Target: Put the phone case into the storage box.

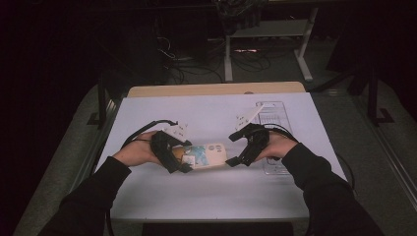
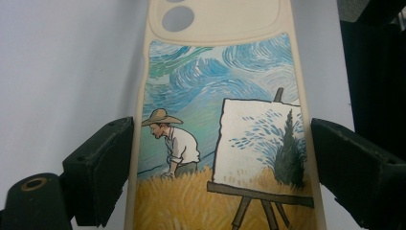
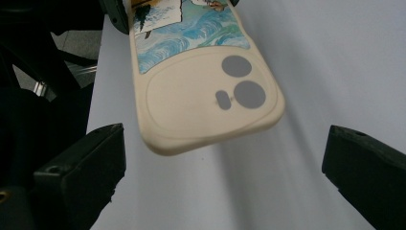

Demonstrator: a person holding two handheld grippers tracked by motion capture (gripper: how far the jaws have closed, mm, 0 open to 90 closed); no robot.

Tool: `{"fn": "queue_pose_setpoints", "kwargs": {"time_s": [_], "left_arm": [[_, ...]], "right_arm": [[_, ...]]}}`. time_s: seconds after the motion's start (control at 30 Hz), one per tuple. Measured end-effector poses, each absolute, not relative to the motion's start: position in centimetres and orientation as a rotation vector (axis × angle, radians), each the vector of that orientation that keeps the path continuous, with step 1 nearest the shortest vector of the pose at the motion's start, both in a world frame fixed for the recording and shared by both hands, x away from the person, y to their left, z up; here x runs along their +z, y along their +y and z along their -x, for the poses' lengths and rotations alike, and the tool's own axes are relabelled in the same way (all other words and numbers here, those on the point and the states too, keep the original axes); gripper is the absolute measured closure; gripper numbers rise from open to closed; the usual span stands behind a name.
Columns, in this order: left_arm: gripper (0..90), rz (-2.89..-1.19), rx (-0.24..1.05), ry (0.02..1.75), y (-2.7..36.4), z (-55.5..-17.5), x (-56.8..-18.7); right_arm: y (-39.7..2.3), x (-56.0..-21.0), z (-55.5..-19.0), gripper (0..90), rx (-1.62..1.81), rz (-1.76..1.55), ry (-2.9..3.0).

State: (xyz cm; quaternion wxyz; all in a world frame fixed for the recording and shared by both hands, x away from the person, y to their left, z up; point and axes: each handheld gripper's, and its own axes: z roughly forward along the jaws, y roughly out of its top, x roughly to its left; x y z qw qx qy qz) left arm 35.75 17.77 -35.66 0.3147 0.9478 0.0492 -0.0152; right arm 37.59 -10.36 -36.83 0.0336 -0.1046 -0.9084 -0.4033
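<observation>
My left gripper (image 1: pixel 183 160) pinches a phone case (image 1: pixel 205 156) by its long edges, the matte black blocky jaws pressed on the smooth cream rubbery rim, holding it just above the white table (image 1: pixel 206 191) between my two hands. Its back carries a painted scene of swirling blue sky, a man in a straw hat and an easel in yellow wheat, with round camera cut-outs in a raised rounded panel. My right gripper (image 1: pixel 235 148) sits spread wide at that camera end, jaws apart from the case; a clear plastic tray (image 1: pixel 272 115) lies beyond it
</observation>
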Motion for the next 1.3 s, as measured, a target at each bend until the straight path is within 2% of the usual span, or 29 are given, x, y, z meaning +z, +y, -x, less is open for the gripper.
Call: {"fn": "queue_pose_setpoints", "kwargs": {"time_s": [1.3], "left_arm": [[11.0,-2.506,-0.036,-0.012,15.1,-35.0,-34.8]], "right_arm": [[-5.9,-37.2,-36.6,0.0,-1.132,0.098,-2.806]]}}
